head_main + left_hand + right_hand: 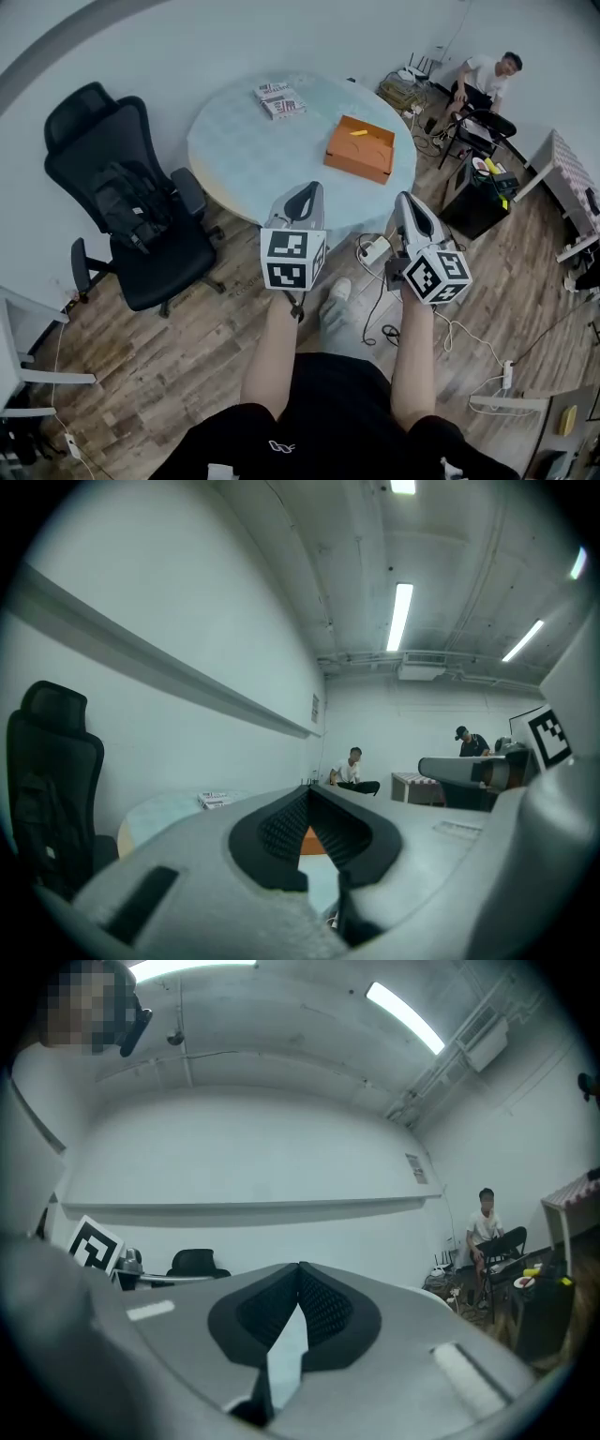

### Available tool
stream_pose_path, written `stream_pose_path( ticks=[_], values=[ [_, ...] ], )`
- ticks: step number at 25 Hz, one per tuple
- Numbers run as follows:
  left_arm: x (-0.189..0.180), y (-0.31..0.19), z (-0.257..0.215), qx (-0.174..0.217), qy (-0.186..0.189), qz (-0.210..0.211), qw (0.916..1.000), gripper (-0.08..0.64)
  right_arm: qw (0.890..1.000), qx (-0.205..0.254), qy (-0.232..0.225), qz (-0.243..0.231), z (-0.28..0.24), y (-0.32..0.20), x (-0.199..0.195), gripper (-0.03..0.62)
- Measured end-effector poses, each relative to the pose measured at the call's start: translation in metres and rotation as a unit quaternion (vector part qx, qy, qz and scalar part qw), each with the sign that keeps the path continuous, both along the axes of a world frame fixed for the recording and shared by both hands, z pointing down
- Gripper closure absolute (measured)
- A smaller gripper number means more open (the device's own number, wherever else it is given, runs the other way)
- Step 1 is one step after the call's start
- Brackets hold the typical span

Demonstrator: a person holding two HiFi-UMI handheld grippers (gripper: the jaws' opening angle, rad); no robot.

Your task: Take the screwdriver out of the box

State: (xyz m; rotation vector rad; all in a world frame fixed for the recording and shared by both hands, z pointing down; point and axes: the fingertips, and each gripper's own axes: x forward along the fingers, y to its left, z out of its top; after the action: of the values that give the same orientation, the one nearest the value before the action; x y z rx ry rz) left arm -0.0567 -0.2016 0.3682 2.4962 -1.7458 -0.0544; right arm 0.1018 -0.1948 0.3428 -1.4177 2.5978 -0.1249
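Faintly — yellow speck (359,132) inside box (356,163)

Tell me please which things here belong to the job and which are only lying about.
Job: orange box on the round table; yellow thing inside it, perhaps the screwdriver; left gripper and right gripper, jaws shut, empty.
Lying about: printed packets; black office chair; backpack on it; power strip.
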Motion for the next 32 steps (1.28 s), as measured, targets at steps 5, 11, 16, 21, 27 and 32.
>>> stream_pose_path(
  ticks=[5, 11, 16, 21, 27, 32],
  values=[
    [0.014, -0.043, 0.031, -0.024, -0.005, 0.004, 0.9997, 0.557, 1.0, -0.019, -0.017, 0.018, 0.027, -0.049, 0.021, 0.586],
    [0.025, -0.133, 0.094, -0.077, 0.002, -0.01, 0.997, 0.557, 0.997, -0.057, -0.036, 0.029, 0.084, -0.144, 0.05, 0.586],
    [0.037, -0.249, 0.114, -0.097, 0.026, -0.028, 0.9946, 0.557, 0.997, -0.075, -0.005, -0.004, 0.105, -0.254, 0.052, 0.586],
    [0.083, -0.334, 0.108, -0.113, 0.0, -0.019, 0.9934, 0.557, 0.996, -0.088, -0.03, -0.001, 0.097, -0.373, 0.094, 0.586],
    [0.059, -0.402, 0.111, -0.131, 0.001, -0.056, 0.9898, 0.557, 0.991, -0.093, -0.021, -0.093, 0.1, -0.446, 0.049, 0.586],
    [0.034, -0.426, 0.127, -0.149, 0.011, -0.075, 0.986, 0.557, 0.988, -0.103, 0.012, -0.119, 0.114, -0.476, 0.027, 0.586]
  ],
)
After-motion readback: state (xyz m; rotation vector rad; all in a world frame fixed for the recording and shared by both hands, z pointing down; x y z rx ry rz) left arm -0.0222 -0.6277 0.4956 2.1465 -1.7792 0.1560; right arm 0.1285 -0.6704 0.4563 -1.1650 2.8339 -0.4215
